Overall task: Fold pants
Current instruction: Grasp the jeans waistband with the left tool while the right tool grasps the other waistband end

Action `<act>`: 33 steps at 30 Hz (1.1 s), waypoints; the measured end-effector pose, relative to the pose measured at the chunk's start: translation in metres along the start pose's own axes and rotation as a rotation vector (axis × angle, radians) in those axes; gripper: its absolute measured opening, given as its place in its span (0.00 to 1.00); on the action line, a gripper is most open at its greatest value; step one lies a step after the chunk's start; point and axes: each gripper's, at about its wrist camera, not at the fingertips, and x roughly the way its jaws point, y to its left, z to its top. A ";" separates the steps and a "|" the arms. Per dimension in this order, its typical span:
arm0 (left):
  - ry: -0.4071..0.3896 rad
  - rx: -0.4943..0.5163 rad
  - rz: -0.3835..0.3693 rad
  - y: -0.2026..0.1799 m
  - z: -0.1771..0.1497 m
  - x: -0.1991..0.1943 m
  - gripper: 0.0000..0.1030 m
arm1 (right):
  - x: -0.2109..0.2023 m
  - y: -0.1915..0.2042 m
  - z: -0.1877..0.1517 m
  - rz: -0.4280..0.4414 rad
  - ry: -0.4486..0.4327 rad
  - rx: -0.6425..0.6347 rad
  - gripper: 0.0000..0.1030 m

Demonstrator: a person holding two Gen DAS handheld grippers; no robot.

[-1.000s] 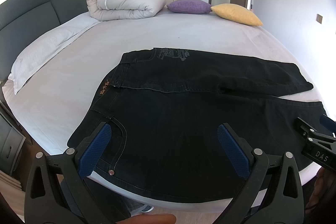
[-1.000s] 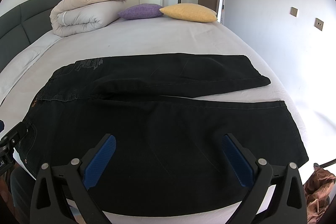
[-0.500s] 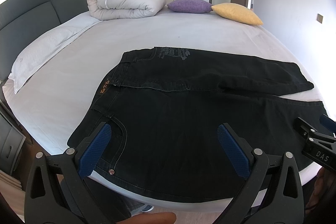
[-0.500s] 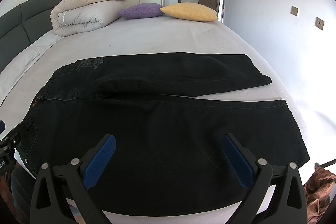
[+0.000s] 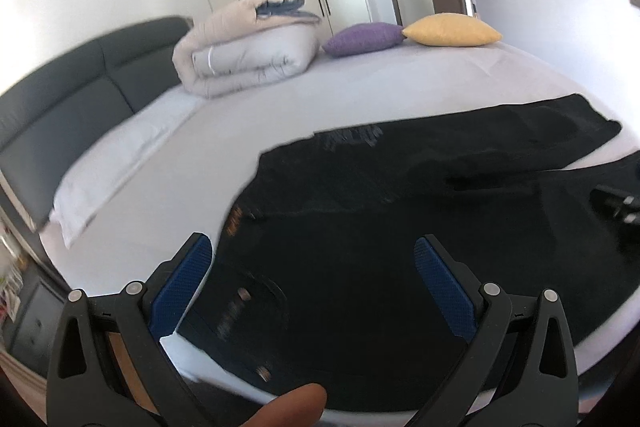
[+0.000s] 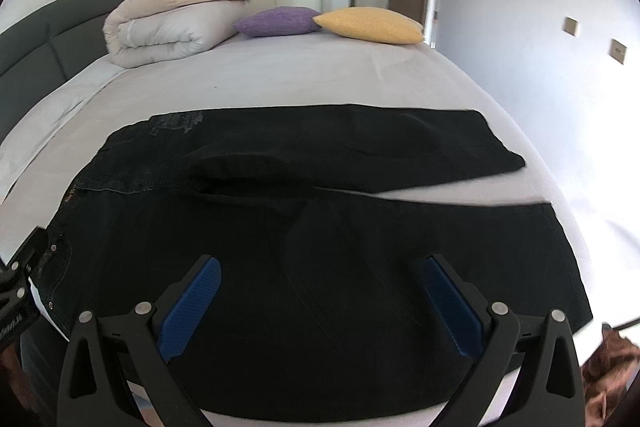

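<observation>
Black jeans [image 6: 320,227] lie flat on the white bed, waist to the left, both legs spread to the right; they also show in the left wrist view [image 5: 380,207]. My left gripper [image 5: 312,267] is open, low over the waist corner near the front pocket and rivets. My right gripper [image 6: 320,283] is open, low over the near leg. The left gripper's body shows at the left edge of the right wrist view [image 6: 20,287]. The right gripper's tip shows at the right edge of the left wrist view [image 5: 616,205].
A rolled beige duvet [image 6: 168,27], a purple cushion [image 6: 276,21] and a yellow cushion [image 6: 370,25] lie at the bed's far end. A dark headboard [image 5: 72,95] and white pillow [image 5: 116,163] run along the left. The bed's front edge [image 6: 320,415] is just below the grippers.
Both grippers have moved forward and down toward the jeans. The left one swung left to the waist corner. Both stay open.
</observation>
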 end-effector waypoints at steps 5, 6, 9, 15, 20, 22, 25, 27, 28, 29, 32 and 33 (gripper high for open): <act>0.030 0.086 -0.073 0.023 0.020 0.055 1.00 | 0.021 0.002 0.041 0.131 -0.032 -0.092 1.00; 0.051 0.093 -0.107 0.028 0.025 0.067 1.00 | 0.027 0.006 0.051 0.148 -0.043 -0.127 1.00; 0.098 0.094 -0.277 0.043 0.035 0.103 1.00 | 0.047 0.017 0.081 0.189 -0.071 -0.232 1.00; 0.193 0.135 -0.315 0.056 0.061 0.171 1.00 | 0.099 0.042 0.121 0.317 -0.061 -0.411 1.00; 0.136 0.250 -0.405 0.063 0.113 0.233 1.00 | 0.157 0.059 0.142 0.403 0.020 -0.582 0.94; 0.171 0.296 -0.500 0.065 0.134 0.274 0.97 | 0.172 0.061 0.150 0.443 0.056 -0.606 0.87; 0.279 0.321 -0.624 0.071 0.151 0.328 0.83 | 0.197 0.061 0.169 0.511 0.106 -0.619 0.84; 0.316 0.349 -0.676 0.070 0.159 0.354 0.74 | 0.205 0.058 0.176 0.535 0.116 -0.625 0.84; 0.344 0.347 -0.717 0.071 0.163 0.367 0.71 | 0.212 0.058 0.182 0.546 0.120 -0.631 0.83; 0.357 0.342 -0.748 0.070 0.165 0.373 0.68 | 0.218 0.057 0.185 0.558 0.126 -0.635 0.80; 0.418 0.364 -0.825 0.070 0.171 0.401 0.64 | 0.232 0.056 0.194 0.585 0.152 -0.669 0.76; 0.442 0.384 -0.840 0.070 0.170 0.411 0.63 | 0.237 0.057 0.197 0.593 0.158 -0.692 0.76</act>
